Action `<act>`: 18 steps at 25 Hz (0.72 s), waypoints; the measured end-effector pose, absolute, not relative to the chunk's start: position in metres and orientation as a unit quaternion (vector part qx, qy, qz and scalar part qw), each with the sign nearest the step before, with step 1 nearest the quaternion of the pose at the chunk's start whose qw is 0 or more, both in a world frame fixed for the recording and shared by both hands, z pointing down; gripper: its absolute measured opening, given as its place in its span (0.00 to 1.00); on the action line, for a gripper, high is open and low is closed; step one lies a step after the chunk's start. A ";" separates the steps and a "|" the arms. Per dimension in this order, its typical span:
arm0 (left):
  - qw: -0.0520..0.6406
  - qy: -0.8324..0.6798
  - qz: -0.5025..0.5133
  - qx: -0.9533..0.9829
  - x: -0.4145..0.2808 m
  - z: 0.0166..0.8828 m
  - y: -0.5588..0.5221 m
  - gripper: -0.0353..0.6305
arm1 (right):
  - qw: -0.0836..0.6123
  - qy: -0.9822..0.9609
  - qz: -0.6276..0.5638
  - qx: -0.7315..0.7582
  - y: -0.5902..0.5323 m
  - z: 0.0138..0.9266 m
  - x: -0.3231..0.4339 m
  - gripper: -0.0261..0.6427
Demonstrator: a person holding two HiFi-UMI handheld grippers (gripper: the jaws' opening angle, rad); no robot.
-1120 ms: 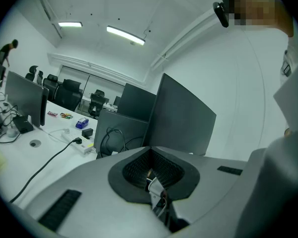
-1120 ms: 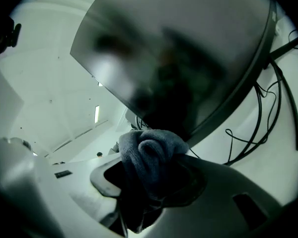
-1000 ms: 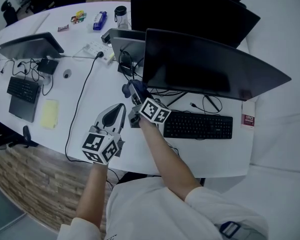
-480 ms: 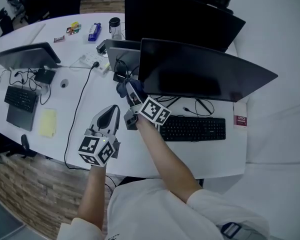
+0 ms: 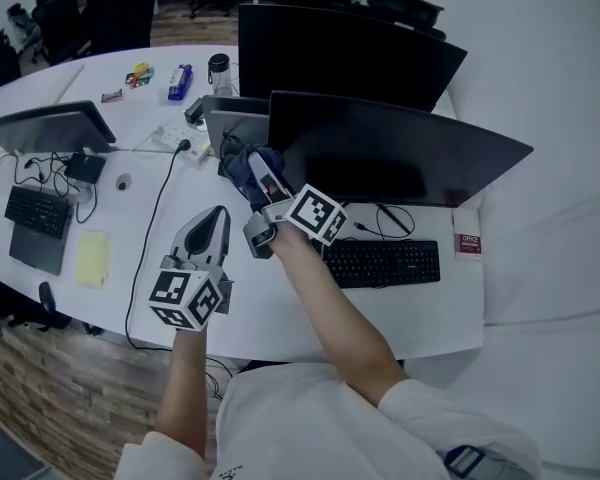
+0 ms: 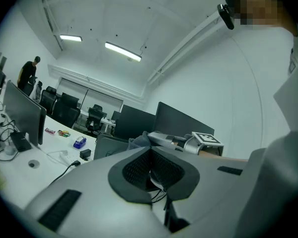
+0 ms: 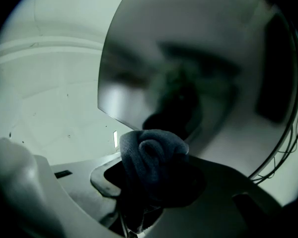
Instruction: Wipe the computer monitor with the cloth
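Between the jaws of the right gripper [image 5: 263, 176], a cloth [image 7: 151, 150] is squeezed tight near the monitor [image 5: 400, 153]; the left gripper [image 5: 217, 218] is clenched, empty.

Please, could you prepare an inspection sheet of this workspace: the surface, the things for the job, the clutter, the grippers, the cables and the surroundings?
Surface: white curved table, bare along its near edge.
Job's things: monitor, screen dark; blue cloth near its left edge, contact cannot be told.
Clutter: black keyboard, yellow notepad, bottle.
Grippers: right gripper shut on the cloth, raised toward the monitor; left gripper shut, nothing between its jaws.
Cables: black cable runs from the power strip to the near edge; more lie below the monitor.
Surroundings: office chairs, wooden floor.
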State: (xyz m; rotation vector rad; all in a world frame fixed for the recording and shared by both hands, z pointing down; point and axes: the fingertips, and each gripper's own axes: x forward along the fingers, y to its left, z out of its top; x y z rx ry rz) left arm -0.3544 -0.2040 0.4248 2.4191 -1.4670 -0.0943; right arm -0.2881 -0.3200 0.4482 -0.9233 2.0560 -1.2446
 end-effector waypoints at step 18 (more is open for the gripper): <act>0.128 -0.504 -0.049 0.853 -0.353 0.395 -0.198 0.07 | 0.316 0.816 -0.357 -0.328 -0.324 0.311 -0.279 0.30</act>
